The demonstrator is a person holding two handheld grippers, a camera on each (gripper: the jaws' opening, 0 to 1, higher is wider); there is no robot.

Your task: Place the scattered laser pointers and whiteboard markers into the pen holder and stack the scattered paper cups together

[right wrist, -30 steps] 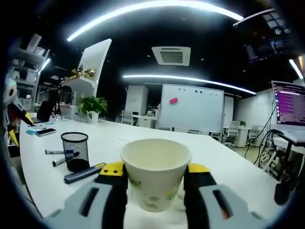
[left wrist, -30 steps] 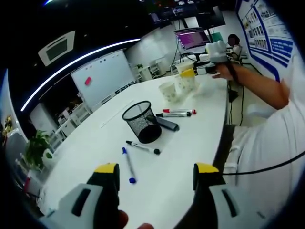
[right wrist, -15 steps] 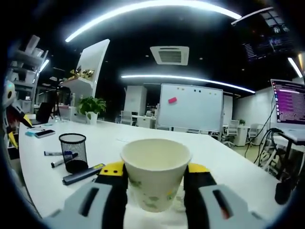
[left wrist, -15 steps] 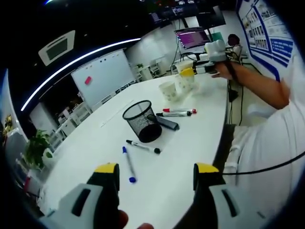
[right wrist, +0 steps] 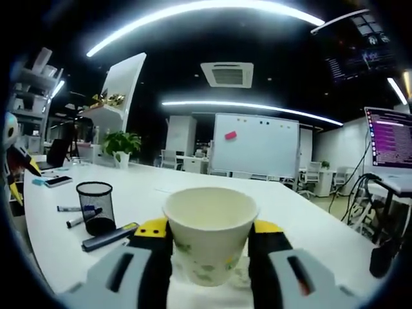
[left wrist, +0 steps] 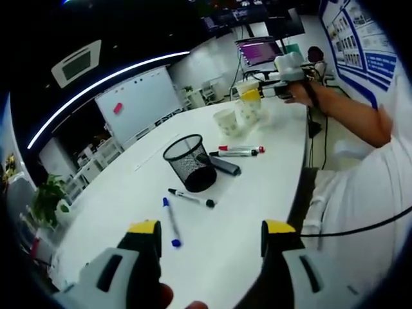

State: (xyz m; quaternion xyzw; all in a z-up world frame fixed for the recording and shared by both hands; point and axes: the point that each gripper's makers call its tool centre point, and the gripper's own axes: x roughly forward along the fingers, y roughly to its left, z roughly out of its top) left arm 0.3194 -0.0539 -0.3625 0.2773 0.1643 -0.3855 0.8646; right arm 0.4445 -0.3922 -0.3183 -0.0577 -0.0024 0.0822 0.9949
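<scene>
Paper cup [right wrist: 210, 232] sits clamped between the two jaws of the right claw [right wrist: 210, 248], low in the middle of the right gripper view, mouth up and lifted off the white surface [right wrist: 302, 225]. In the left gripper view the same claw [left wrist: 252, 96] and cup [left wrist: 245, 87] appear at upper right, above two more cups [left wrist: 226, 121] standing together on the surface. To stack well, I judge the held cup should stay upright, be centred over a standing cup's mouth, go straight down, and be let go only once it is seated; a tilt could tip the light cups.

The left claw [left wrist: 209, 235] at the bottom of its view is spread apart and grasps nothing. Ahead of it lie a blue marker [left wrist: 170, 221] and a black marker [left wrist: 190, 197], near the mesh holder [left wrist: 189, 163] at centre. A dark pointer [left wrist: 217, 163] touches the holder's right side, with a red marker [left wrist: 241, 149] and another marker [left wrist: 232, 154] beyond it.
</scene>
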